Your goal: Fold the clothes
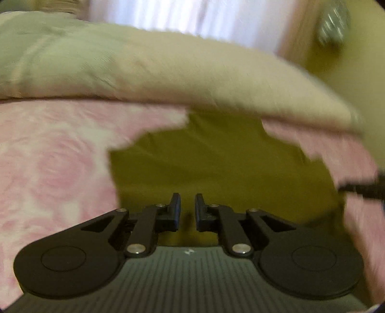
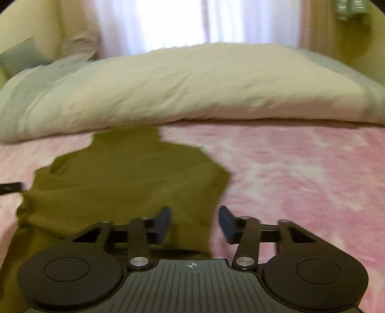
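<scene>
An olive-green garment (image 1: 216, 163) lies spread and rumpled on a pink flowered blanket (image 1: 48, 168). My left gripper (image 1: 187, 211) hovers over the garment's near part, its fingers a narrow gap apart, with cloth showing below the gap but nothing pinched. In the right wrist view the same garment (image 2: 125, 183) fills the left half. My right gripper (image 2: 195, 224) is open above the garment's right edge, and its pads do not press on the cloth. A dark finger of the other gripper shows at each view's edge (image 1: 361, 189) (image 2: 10, 187).
A thick cream duvet (image 2: 180, 89) is bunched across the bed just beyond the garment. A grey pillow (image 2: 21, 55) leans at the far left, and bright white curtains (image 2: 168, 21) hang behind. The pink blanket (image 2: 300, 173) stretches out to the right.
</scene>
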A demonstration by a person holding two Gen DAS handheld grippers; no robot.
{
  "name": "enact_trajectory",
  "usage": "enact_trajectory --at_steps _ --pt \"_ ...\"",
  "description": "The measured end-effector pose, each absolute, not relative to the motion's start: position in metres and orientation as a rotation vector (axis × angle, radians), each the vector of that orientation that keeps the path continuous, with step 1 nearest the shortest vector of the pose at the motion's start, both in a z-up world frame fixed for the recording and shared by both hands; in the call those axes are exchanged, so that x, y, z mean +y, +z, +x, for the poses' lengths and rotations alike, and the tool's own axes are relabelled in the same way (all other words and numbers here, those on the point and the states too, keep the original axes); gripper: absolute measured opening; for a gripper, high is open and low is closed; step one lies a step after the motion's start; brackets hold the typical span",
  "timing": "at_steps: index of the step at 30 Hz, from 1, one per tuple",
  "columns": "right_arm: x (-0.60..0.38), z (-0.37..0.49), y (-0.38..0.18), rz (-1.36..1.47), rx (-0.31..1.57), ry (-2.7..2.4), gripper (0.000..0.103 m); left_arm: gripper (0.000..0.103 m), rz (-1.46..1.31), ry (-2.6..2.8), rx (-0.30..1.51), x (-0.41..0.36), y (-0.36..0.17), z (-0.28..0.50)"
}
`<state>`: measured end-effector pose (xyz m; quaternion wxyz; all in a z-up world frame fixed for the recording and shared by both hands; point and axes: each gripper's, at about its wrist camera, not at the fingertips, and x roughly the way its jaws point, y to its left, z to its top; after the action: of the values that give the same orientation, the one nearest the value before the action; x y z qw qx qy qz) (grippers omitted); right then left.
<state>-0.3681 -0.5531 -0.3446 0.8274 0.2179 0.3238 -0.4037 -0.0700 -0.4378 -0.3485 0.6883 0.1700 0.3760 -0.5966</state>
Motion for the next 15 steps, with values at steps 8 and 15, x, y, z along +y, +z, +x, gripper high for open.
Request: enact_trajectory --at_steps 8,15 --pt "-0.557 -0.352 -0.369 0.395 0.860 -0.739 0.034 0.002 0.307 -1.230 0.913 -0.432 -0.360 -0.045" --pt "-0.576 -0.345 -0.356 0.387 0.809 -0.743 0.034 0.012 0.373 -1.244 0.921 -0.450 -0.377 -0.040"
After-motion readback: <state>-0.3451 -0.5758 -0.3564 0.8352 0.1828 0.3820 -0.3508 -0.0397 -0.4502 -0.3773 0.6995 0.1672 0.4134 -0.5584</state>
